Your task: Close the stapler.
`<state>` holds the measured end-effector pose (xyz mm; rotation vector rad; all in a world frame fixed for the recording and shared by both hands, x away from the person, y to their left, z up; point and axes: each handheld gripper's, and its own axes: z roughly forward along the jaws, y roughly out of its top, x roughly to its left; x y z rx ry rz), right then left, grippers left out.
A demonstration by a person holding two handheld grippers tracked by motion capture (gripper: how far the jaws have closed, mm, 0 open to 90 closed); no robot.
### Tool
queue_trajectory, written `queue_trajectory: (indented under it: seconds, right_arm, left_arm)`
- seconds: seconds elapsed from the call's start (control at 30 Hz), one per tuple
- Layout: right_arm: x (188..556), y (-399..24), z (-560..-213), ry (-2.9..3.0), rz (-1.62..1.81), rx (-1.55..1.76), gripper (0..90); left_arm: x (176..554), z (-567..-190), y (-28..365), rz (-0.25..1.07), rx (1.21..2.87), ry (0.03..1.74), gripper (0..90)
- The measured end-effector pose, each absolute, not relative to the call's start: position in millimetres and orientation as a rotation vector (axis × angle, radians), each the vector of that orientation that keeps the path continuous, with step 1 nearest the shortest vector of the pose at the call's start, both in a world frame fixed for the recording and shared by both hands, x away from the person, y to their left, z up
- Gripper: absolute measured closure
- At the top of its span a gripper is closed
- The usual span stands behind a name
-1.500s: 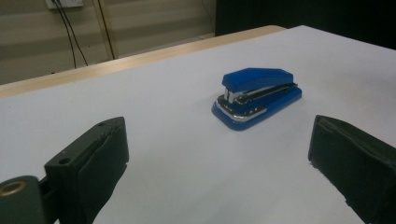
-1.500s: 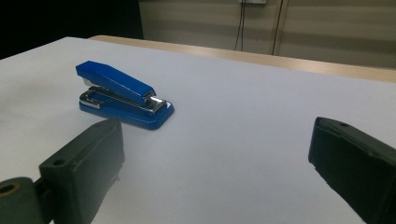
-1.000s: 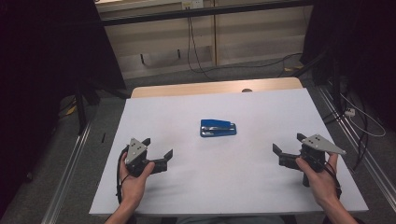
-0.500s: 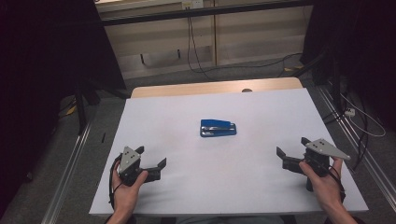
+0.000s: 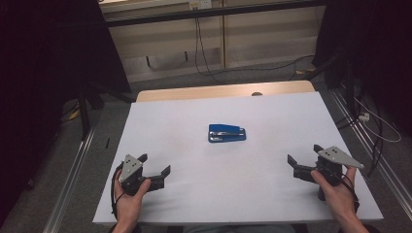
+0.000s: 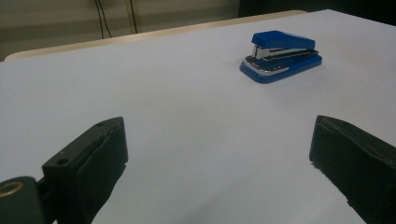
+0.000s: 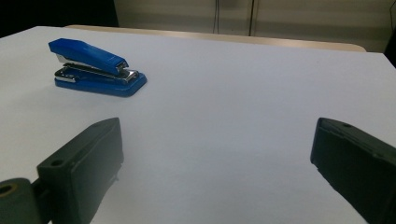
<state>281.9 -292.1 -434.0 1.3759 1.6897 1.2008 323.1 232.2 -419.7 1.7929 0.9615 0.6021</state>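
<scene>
A blue stapler (image 5: pixel 227 133) lies flat in the middle of the white table top (image 5: pixel 194 111), untouched. My left gripper (image 5: pixel 155 165) is held low near the front left, open, its jaws wide apart and empty, pointing toward the centre. My right gripper (image 5: pixel 304 154) is held near the front right, also open and empty, pointing inward. In the left gripper view the stapler (image 6: pixel 280 55) sits far ahead and to the right of the open gripper (image 6: pixel 219 135). From the right gripper (image 7: pixel 217 128), its own view puts the stapler (image 7: pixel 95 67) ahead to the left.
A bare wooden strip (image 5: pixel 223 91) runs along the table's far edge. Cables (image 5: pixel 204 53) trail over the floor behind it, and metal rails (image 5: pixel 73 170) flank the table. Dark curtains stand at both sides.
My left gripper has drawn back toward the front edge and a little left. The right gripper has slipped slightly nearer to the person. The stapler has not moved.
</scene>
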Motion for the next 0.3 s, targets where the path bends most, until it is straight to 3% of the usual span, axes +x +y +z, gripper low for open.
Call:
queue_trajectory:
  seconds: [0.3]
  right_arm:
    - [282.4,-292.4,-432.2,1.675,1.219,1.372,1.8]
  left_arm:
    - [326.0,-419.5,233.1,0.604,1.81,0.962,4.5]
